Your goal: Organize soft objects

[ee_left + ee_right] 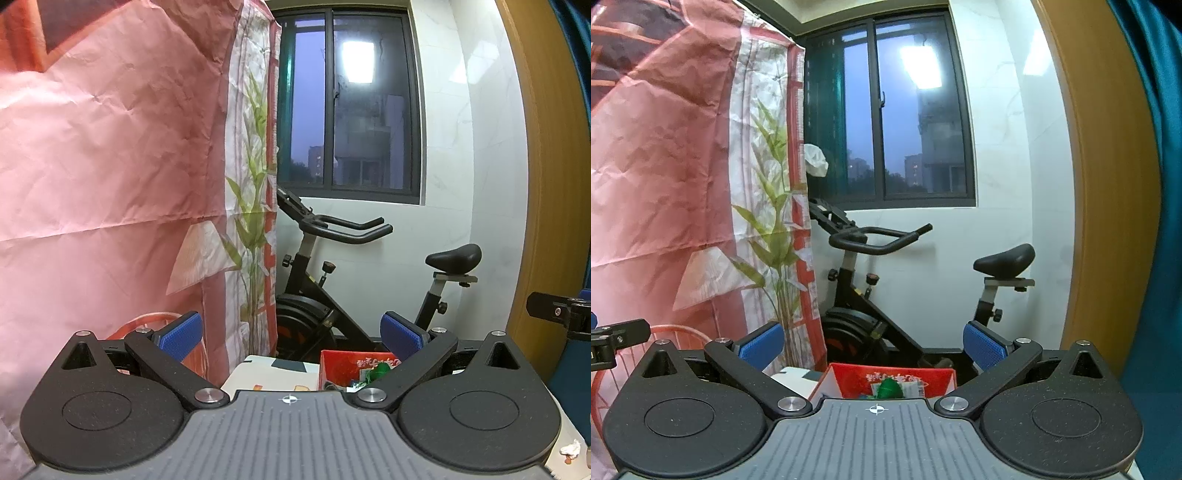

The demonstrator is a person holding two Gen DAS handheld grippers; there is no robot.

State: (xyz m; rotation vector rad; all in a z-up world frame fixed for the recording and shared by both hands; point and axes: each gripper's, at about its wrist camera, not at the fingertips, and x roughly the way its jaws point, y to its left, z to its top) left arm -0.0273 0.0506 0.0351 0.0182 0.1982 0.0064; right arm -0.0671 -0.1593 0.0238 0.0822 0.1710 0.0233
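Note:
My left gripper is open and empty, its blue pads wide apart, held level above a table. My right gripper is open and empty too. A red box with a green item and other small things inside sits low between the right fingers; it shows in the left wrist view near the right pad. No soft object is clearly visible. The right gripper's edge shows at the far right of the left view.
A pink wrinkled cloth wardrobe cover with a bamboo print fills the left. A black exercise bike stands under the window. An orange wire basket rim is at lower left. A patterned table top lies below.

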